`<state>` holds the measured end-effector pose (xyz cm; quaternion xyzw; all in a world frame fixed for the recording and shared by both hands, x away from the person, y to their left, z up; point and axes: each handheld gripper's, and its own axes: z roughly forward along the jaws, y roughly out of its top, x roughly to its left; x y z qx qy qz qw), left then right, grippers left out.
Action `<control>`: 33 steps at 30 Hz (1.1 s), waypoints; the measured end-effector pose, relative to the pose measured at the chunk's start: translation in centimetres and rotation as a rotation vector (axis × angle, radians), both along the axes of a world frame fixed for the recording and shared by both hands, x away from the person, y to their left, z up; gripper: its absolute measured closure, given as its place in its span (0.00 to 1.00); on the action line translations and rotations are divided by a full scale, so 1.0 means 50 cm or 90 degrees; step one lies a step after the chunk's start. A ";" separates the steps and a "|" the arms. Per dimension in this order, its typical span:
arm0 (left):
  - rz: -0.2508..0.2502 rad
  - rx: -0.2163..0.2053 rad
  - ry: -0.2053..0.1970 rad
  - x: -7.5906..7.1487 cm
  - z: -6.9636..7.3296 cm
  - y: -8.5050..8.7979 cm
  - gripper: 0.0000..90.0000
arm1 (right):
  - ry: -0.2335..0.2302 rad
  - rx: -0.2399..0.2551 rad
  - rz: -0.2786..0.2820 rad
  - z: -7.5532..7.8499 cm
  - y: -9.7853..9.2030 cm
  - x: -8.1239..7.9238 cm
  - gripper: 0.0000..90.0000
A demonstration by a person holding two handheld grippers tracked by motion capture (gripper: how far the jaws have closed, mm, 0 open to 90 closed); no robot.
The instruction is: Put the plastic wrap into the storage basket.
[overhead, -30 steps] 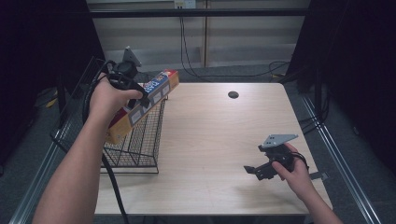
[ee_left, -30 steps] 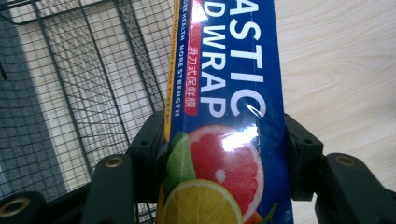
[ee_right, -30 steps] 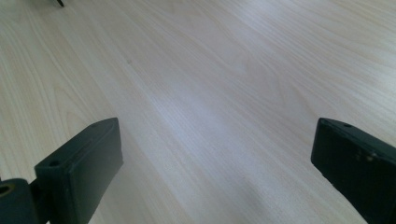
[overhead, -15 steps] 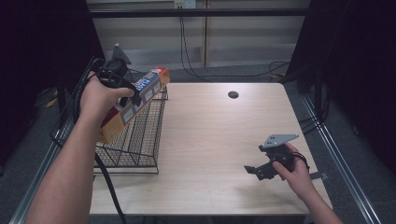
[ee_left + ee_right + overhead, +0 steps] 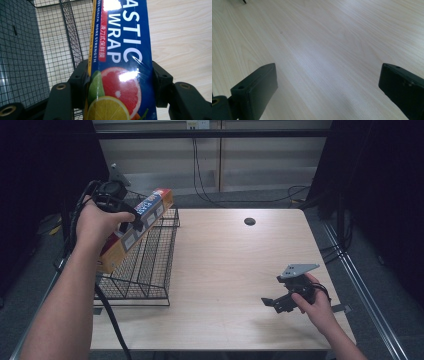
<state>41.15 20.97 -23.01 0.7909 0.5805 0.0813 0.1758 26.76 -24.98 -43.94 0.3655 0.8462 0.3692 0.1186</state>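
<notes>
Nearest to us, the right tool [image 5: 272,303] rests low over the bare worktop [image 5: 225,270] at the near right, its jaws spread wide with nothing between them. Farther off at the left, we see the left tool [image 5: 131,217] clamped on a long box of plastic wrap [image 5: 135,227], its jaws pressing both long sides. The box is held tilted in the air above the wire basket [image 5: 145,270], its far end higher. The basket stands on the worktop's left edge. Beyond, a small dark hole [image 5: 249,221] marks the far side.

Black jaws, grey plate, bare forearms
</notes>
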 end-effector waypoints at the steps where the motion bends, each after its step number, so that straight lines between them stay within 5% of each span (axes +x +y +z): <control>1: 0.001 0.004 -0.001 0.000 0.002 0.002 0.49 | -0.003 -0.001 0.002 -0.001 0.001 0.000 0.02; 19: 0.060 0.008 -0.017 -0.003 0.014 0.052 0.49 | 0.001 0.003 -0.003 0.000 -0.002 0.000 0.02; 33: 0.119 0.007 -0.021 -0.001 -0.012 0.089 0.49 | 0.001 0.002 0.003 -0.001 -0.005 0.002 0.02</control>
